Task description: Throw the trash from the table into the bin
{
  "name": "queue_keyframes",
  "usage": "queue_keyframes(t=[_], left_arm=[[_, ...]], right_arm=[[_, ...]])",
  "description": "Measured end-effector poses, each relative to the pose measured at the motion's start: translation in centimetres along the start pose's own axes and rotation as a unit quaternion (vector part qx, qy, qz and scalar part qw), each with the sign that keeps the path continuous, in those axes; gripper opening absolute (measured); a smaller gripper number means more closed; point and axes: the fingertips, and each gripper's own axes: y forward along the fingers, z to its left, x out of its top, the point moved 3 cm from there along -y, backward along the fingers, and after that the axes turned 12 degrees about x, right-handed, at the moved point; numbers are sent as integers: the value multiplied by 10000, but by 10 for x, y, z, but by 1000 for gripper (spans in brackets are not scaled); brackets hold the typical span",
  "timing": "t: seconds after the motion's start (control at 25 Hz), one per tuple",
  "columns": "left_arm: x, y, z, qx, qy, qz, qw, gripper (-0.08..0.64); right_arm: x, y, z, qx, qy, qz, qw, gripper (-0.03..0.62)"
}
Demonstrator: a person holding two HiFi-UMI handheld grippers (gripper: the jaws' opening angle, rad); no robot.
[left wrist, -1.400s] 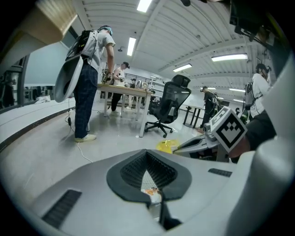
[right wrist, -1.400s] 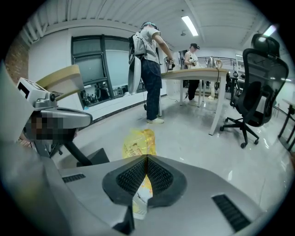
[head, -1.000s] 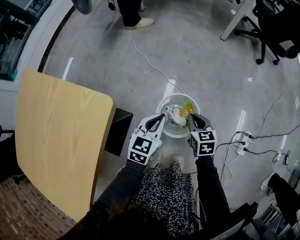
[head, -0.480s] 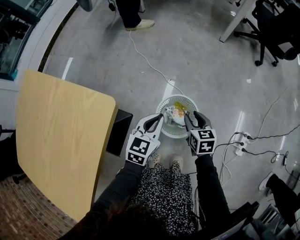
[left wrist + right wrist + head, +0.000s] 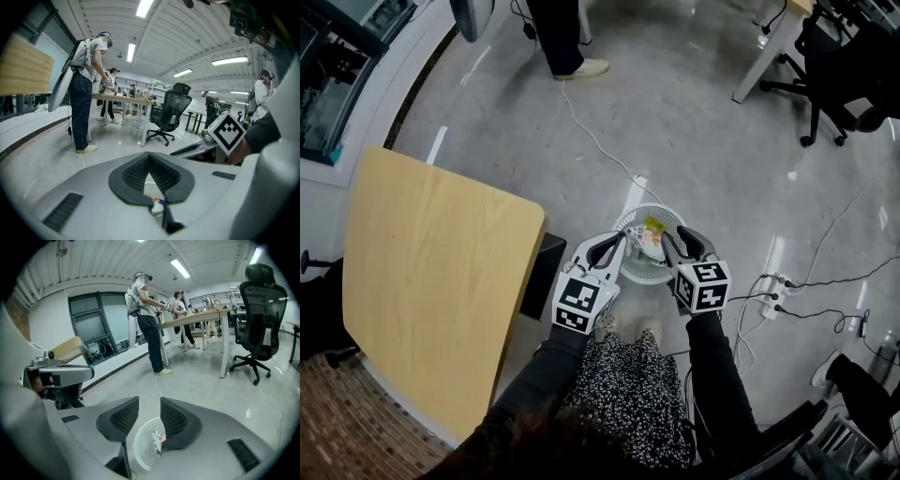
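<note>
The trash (image 5: pixel 652 234), a crumpled pale wrapper with a yellow piece, lies inside the white mesh bin (image 5: pixel 630 274) on the floor. It sits below both grippers and just ahead of their tips.

The right gripper (image 5: pixel 682 240) hangs over the bin's near right rim. Its jaws have just been opening and now stand apart with nothing between them; through the gap the bin (image 5: pixel 140 453) and wrapper (image 5: pixel 158 439) show underneath. The left gripper (image 5: pixel 617 244) is clenched and empty, and only a sliver of the bin and trash (image 5: pixel 157 206) shows past its pads.

The drop looks done, so the next reach is probably back to the worktop (image 5: pixel 431 272). It lies out to the left of the left gripper, so the left hand is nearer. No trash shows on its visible surface.
</note>
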Motion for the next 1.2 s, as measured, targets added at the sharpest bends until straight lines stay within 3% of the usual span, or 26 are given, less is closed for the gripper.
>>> queue_keyframes(t=[0.08,0.28,0.88,1.2], left_arm=[[11,-5,-1,27,-19,-37,10000,-12],[46,-18,-3,107,-55,-211,9997,-12],[153,-70,-7,185,-62,-755,9970,-12],[196,-95,-2,181,126,-996,9948,-12]], right_arm=[[16,-8,8,57,-109,-70,9999,152],[66,-32,30,139,-587,-363,9975,58],[173,-97,86,70,-1158,-780,9902,14],[217,-127,112,-21,-1381,-1053,9848,14]])
